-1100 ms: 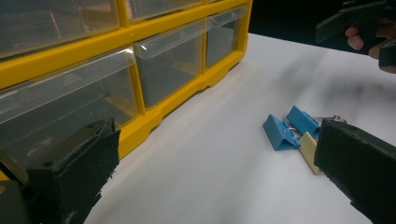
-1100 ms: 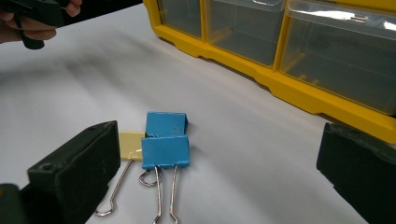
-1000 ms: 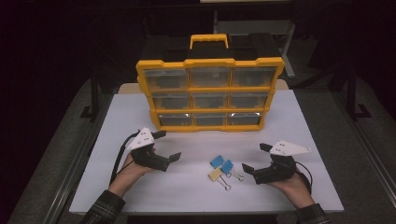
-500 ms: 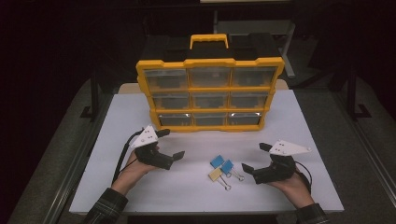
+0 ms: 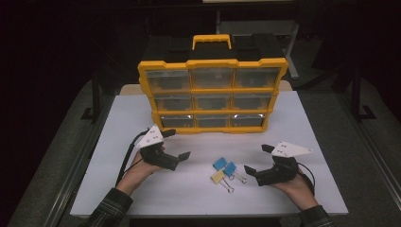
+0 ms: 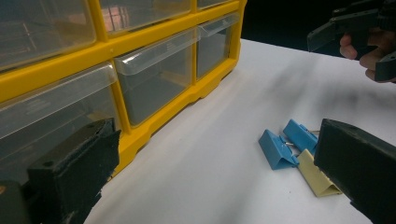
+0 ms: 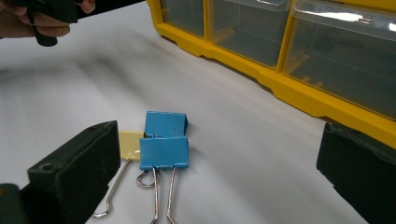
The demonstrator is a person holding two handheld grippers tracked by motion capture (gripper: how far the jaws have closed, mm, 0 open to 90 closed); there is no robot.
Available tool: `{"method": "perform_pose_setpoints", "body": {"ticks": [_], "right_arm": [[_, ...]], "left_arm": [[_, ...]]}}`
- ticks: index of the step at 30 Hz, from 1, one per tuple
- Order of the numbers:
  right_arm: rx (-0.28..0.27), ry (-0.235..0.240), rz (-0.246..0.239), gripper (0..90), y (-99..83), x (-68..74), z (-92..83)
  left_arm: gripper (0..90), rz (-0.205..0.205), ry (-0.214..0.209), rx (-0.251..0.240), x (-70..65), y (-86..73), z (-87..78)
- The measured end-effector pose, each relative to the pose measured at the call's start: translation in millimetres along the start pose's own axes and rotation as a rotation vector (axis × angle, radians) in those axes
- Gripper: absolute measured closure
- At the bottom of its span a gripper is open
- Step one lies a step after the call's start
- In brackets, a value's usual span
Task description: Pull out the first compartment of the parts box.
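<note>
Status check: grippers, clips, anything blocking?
Left gripper open, right gripper open, both empty. Three clips loose on table between them. Organizer behind, drawers shut; path clear.

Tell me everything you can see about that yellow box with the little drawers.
The yellow drawer box stands upright at the far side of the white table, its front facing the person. Its frame looks like hard yellow plastic, with a yellow carry handle on top and dark parts behind it. It holds nine clear plastic drawers in three rows of three, all pushed shut; the ones seen close up look empty. Neither gripper touches it, and the binder clips lie apart from it, nearer the person.
</note>
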State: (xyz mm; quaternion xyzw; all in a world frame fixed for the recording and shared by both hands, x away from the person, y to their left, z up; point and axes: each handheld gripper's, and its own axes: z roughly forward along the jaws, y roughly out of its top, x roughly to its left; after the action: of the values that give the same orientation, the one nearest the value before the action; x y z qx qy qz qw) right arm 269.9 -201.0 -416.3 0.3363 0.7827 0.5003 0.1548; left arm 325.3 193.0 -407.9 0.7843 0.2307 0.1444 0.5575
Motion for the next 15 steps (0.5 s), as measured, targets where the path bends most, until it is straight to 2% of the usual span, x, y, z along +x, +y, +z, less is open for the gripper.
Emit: {"method": "perform_pose_setpoints", "body": {"ticks": [15], "right_arm": [[-0.003, -0.011, 0.010, 0.0, -1.1, -1.0, -0.1]], "left_arm": [[0.3, 0.015, -0.012, 0.005, 1.0, 5.8, 13.5]]}}
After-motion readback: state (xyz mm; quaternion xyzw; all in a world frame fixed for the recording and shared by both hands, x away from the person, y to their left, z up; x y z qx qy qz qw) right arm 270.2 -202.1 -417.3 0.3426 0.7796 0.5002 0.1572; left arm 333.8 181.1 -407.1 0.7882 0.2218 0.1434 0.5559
